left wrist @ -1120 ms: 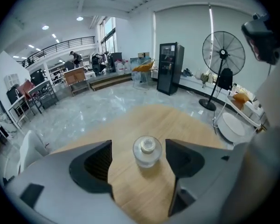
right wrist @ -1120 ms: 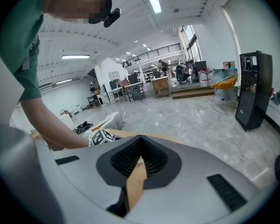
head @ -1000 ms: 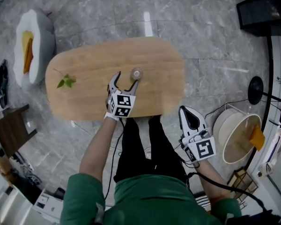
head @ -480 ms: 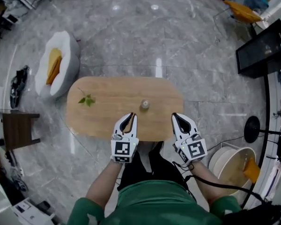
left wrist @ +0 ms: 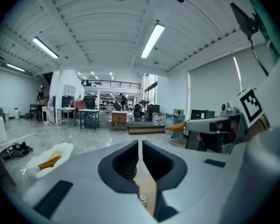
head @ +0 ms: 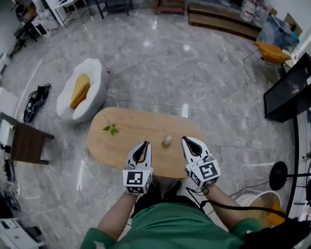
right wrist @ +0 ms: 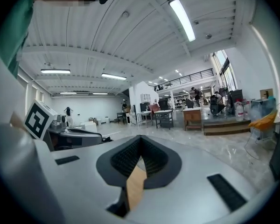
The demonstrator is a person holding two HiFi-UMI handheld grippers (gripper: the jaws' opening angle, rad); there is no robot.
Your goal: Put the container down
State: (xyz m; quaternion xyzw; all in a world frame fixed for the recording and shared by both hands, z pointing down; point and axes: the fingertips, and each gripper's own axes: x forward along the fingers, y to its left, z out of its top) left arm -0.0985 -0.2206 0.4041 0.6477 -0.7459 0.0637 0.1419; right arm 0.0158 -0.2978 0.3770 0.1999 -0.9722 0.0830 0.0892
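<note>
Standing at the left edge of the head view is a dark wooden chair (head: 22, 141). Just to its right, a white beanbag (head: 98, 79) holding a yellow cushion (head: 80, 91) sits on the grey stone floor (head: 160, 66). Lower centre lies an oval wooden table (head: 140, 123), with a green leaf sprig (head: 112, 129) near its left end. The left gripper (head: 144, 145) hovers over the table's near edge; its jaws have just been closing and now meet with nothing between them. Right of it, the small container (head: 167, 140) stands upright on the table, between the two grippers and touched by neither. The right gripper (head: 188, 140) hangs just right of the container, its jaws pressed together and empty too. A black screen (head: 293, 95) fills the right edge, and a round tub (head: 256, 201) sits at lower right.
</note>
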